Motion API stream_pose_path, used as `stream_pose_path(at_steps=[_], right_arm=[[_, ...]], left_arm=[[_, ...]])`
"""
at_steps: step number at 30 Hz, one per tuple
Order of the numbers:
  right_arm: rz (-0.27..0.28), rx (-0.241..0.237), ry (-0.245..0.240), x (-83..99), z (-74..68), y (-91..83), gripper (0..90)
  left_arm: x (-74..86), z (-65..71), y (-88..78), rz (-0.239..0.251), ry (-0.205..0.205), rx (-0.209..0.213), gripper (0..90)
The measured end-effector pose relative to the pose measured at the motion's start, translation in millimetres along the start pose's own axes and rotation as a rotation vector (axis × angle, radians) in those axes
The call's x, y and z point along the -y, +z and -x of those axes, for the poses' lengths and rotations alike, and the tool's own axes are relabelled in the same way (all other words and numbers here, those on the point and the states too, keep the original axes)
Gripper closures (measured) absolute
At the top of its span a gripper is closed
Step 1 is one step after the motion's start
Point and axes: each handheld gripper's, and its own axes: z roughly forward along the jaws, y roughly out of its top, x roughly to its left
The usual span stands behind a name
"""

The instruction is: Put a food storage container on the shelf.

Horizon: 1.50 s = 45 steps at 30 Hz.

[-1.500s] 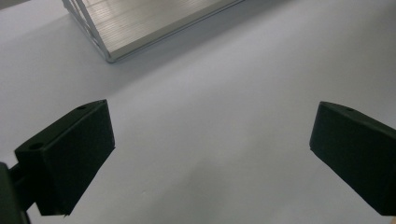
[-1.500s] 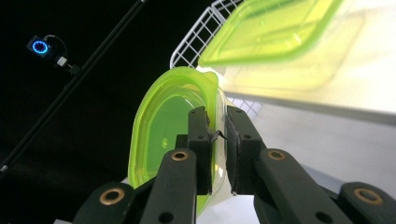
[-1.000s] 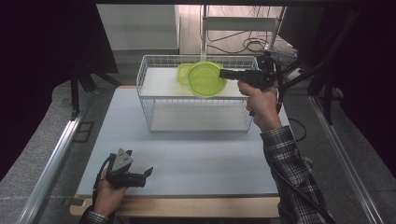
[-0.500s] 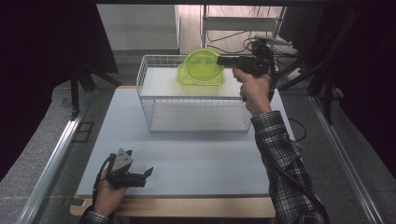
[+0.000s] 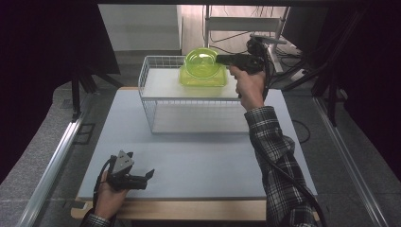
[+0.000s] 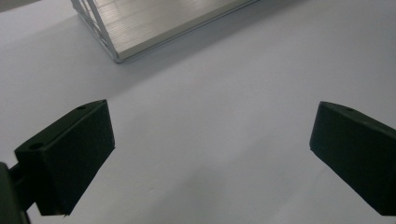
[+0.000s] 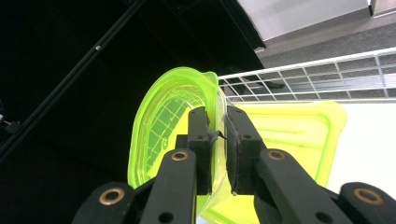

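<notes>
From above, my right gripper (image 5: 218, 58) pinches the rim of a green bowl (image 5: 202, 63), tilted over a green tray (image 5: 203, 78) in the wire basket (image 5: 189, 101); my left gripper (image 5: 150, 175) rests near the table's (image 5: 208, 156) front edge. Along the left one, its jaws stand spread over bare table (image 6: 210, 116). Along the right one (image 7: 218, 135), the pads clamp the bowl's (image 7: 159, 126) wall.

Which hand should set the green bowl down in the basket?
Right. The right gripper is already shut on the green bowl above the wire basket; the left gripper rests open, far off.
</notes>
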Motion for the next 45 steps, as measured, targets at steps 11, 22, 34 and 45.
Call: stream_pose_path(at_steps=[11, 22, 34, 45], right_arm=[[0.000, 0.093, -0.064, -1.4, -6.9, 6.0, 77.5], [0.005, 0.164, -0.102, -1.4, -2.9, 10.3, 67.1], [0.001, 0.147, -0.127, -2.4, -6.4, 10.8, 59.9], [-0.022, 0.129, -0.202, -2.0, -11.4, 4.2, 46.9]], left_arm=[[-0.4, -1.3, -2.6, 0.021, -0.011, -0.016, 0.0], [-0.4, -0.7, -1.5, 0.014, -0.003, -0.013, 0.0], [-0.5, 0.0, -1.5, 0.011, 0.000, -0.011, 0.0], [-0.4, -2.7, -4.0, 0.029, -0.024, -0.026, 0.0]])
